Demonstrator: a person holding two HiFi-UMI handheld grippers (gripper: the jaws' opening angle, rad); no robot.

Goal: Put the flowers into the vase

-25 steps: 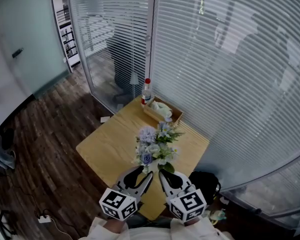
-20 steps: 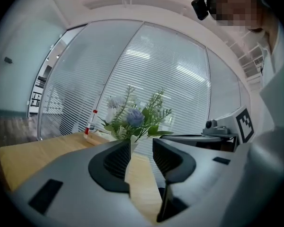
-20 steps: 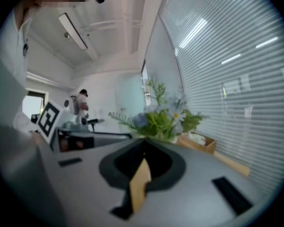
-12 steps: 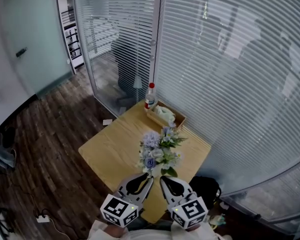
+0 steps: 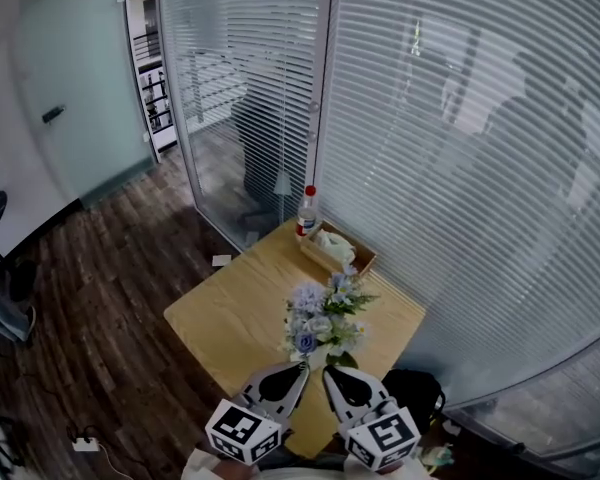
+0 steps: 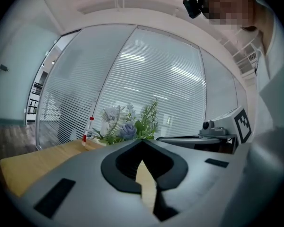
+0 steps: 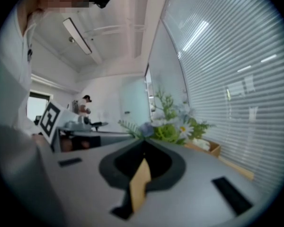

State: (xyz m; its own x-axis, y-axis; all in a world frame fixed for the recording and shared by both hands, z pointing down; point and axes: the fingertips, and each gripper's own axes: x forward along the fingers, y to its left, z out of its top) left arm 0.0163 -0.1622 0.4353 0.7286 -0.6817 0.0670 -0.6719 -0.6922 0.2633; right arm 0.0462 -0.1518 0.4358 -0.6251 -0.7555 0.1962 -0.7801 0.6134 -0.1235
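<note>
Pale wood makes up the square table [image 5: 230, 308], which stands with its far corner against a glass wall hung with white slatted blinds [image 5: 460, 168], over a dark plank floor [image 5: 100, 298]. The task's thing, a bouquet of pale blue and white flowers with green leaves [image 5: 325, 311], stands upright on the table's near half, close to the near corner. Its foot is hidden behind the gripper tips, so whether it sits in a vase cannot be told.

At the far corner a clear plastic bottle with a red cap [image 5: 306, 211] stands upright. Just beside it, along the table's right edge, lies an open wooden box [image 5: 358, 261] with something white in it.

The left gripper [image 5: 300, 370] and the right gripper [image 5: 328, 373], both grey with black pads, are held side by side over the near corner. They are apart from each other and point at the bouquet's base.

The left gripper's jaws have just been closing and are now clenched tip to tip, with nothing caught between them. The right gripper's jaws are likewise pressed together at the tips and empty. In both gripper views the flowers rise just beyond the closed tips.
</note>
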